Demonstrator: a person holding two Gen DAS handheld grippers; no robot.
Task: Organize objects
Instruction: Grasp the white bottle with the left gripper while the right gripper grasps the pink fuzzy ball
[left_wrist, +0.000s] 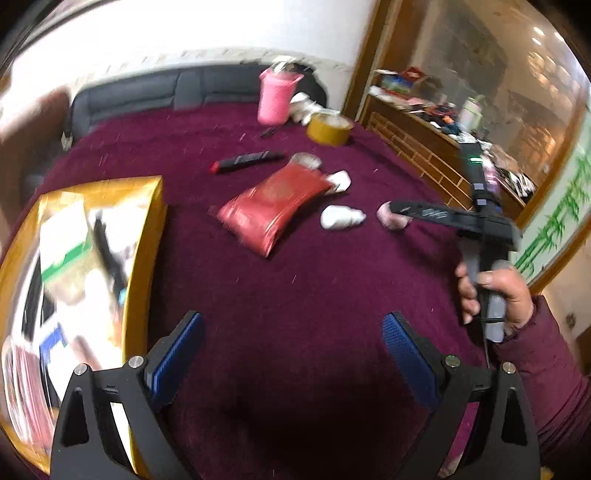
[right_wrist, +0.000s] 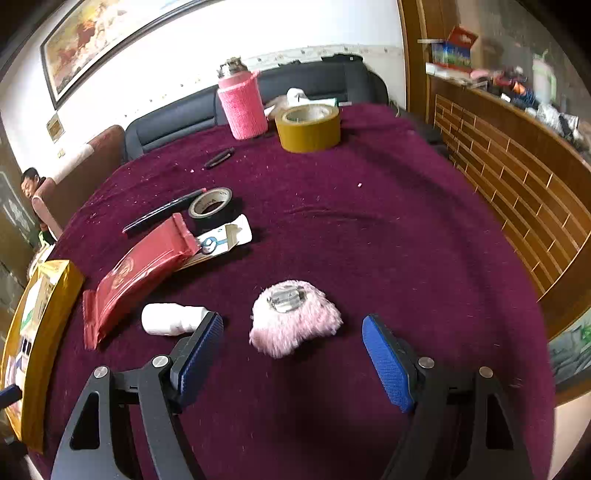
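Observation:
A pink fluffy puff (right_wrist: 295, 321) with a clear clip on top lies on the maroon tablecloth (right_wrist: 388, 240). My right gripper (right_wrist: 293, 347) is open, and the puff sits just ahead of its blue pads without touching them. To the puff's left lie a white bottle (right_wrist: 173, 319) and a red packet (right_wrist: 136, 273). My left gripper (left_wrist: 291, 347) is open over bare cloth with nothing between its fingers. The left wrist view shows the right gripper (left_wrist: 399, 210) held by a hand (left_wrist: 495, 295) above the puff (left_wrist: 391, 221). A golden box (left_wrist: 144, 240) holding several items stands at the left.
At the back stand a pink bottle (right_wrist: 242, 107) and a brown tape roll (right_wrist: 308, 127). A black tape roll (right_wrist: 210, 203), a pen (right_wrist: 162, 214) and a small card box (right_wrist: 225, 238) lie mid-table. A person (right_wrist: 31, 192) sits at far left. Right of the table stands a wooden counter (right_wrist: 517, 177).

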